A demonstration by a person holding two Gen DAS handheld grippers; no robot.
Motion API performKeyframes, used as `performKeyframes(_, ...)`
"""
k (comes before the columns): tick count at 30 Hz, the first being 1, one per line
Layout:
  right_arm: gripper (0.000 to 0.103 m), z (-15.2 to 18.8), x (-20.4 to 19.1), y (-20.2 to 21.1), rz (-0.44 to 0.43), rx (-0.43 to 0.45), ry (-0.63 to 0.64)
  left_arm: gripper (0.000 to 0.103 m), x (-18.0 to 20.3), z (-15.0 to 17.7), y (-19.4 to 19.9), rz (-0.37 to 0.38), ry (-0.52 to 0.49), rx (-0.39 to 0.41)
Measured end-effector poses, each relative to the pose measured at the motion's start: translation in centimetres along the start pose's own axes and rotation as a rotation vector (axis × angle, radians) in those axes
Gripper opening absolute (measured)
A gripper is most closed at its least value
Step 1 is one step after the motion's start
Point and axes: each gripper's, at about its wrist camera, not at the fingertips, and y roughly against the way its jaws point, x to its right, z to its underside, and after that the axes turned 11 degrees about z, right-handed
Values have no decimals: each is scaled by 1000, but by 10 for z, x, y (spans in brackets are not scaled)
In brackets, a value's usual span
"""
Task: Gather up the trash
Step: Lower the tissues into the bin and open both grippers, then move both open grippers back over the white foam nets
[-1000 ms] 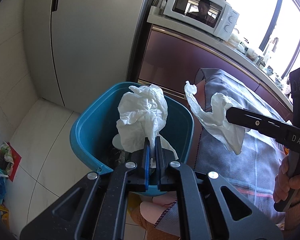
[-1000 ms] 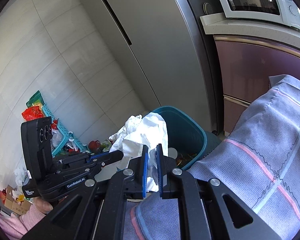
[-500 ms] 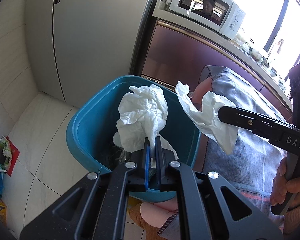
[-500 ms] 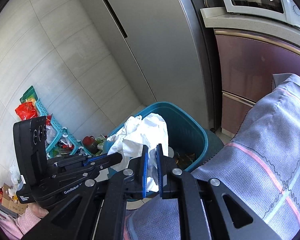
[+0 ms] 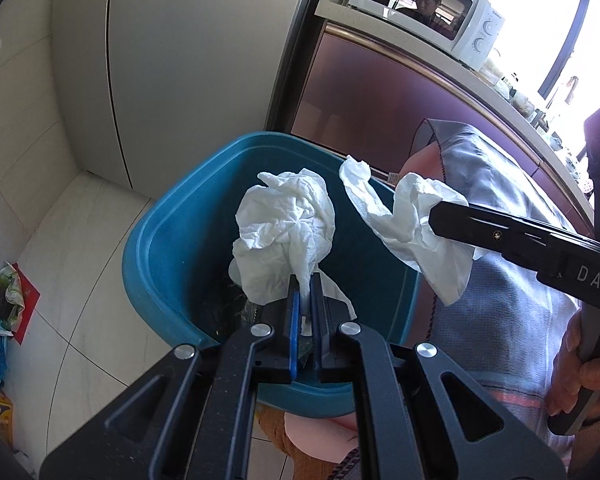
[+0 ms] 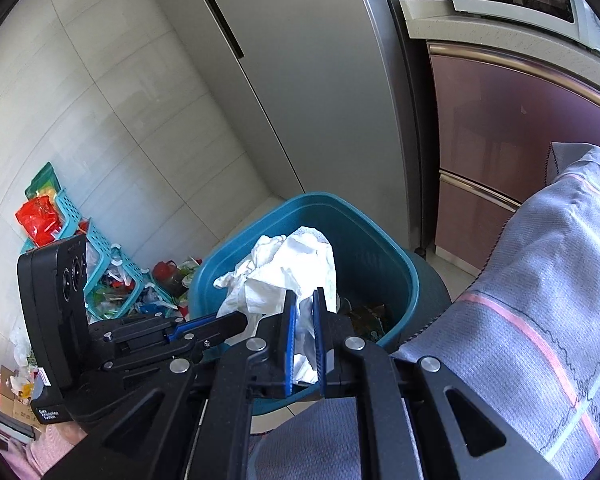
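Note:
A teal trash bin [image 5: 168, 240] stands on the floor by the fridge, with some rubbish in its bottom; it also shows in the right wrist view [image 6: 384, 256]. My left gripper [image 5: 305, 280] is shut on a crumpled white tissue [image 5: 288, 232] and holds it over the bin's opening. My right gripper [image 6: 303, 295] is shut on a second white tissue [image 6: 300, 264], above the bin's right rim. In the left wrist view the right gripper [image 5: 436, 216] comes in from the right with its tissue [image 5: 412, 228] hanging down.
A grey fridge [image 5: 180, 60] stands behind the bin, purple cabinets [image 5: 380, 112] and a microwave [image 5: 424, 4] to its right. A grey checked cloth [image 6: 540, 300] covers a surface on the right. A teal rack with bags [image 6: 96, 272] stands on the floor at left.
Both grippers have moved closer to the bin with their tissues; the right tissue went from beside the bin to over its right rim. Both stay shut.

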Motion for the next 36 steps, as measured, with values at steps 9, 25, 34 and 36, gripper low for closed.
performKeyframes(9,16,0,2,-6,25,-15,-15,12,-6,2,-21,-1,33,-31)
performKeyframes(25,27,38,37,68,33,107,-2,27,38,5,22,110,-65,81)
performKeyframes(34,36,102,109,172,212,238,-151,28,120,15,21,287,-211,47)
performKeyframes(36,36,118,127,195,276,272,-200,28,140,23,16,341,-234,20)
